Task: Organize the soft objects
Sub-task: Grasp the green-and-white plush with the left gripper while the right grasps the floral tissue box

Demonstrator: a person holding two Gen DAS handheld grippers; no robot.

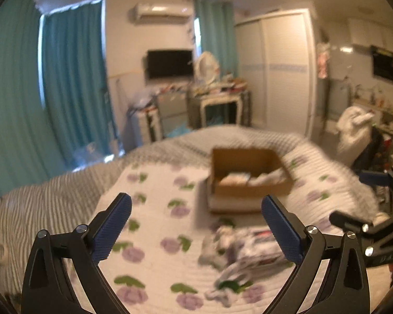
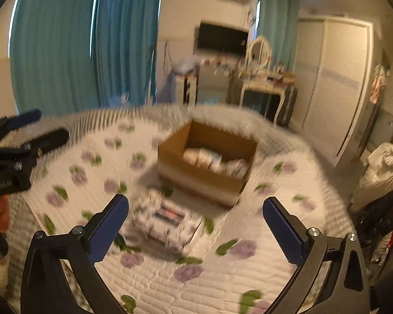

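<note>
soft bundle (image 2: 165, 219) of white patterned fabric lies on the floral quilt (image 2: 154, 282), blurred, straight ahead of my right tongs (image 2: 196, 230) and between their blue pads as i look along them. my right tongs stand wide and hold nothing. in the left wrist view the same bundle (image 1: 238, 253) sits low and to the right, just inside the right pad, with loose pale ends trailing toward me. my left tongs (image 1: 196, 230) are spread wide too, with nothing between them. each pair shows at the edge of the other's view: the left tongs hang over the quilt's left edge, the right ones at the far right border.

beyond the bundle stands a cardboard box (image 2: 207, 157), open at the top, on the same quilt (image 1: 154, 209). pale folded things (image 2: 217, 162) lie inside it, against its far right part; i cannot tell what they are. the bundle is near the box but apart from it.

past the bed are teal curtains (image 1: 73, 73), a dark wall screen (image 1: 170, 64), a cluttered dressing table (image 2: 264, 83) with an oval mirror, and a white wardrobe (image 1: 275, 68).
</note>
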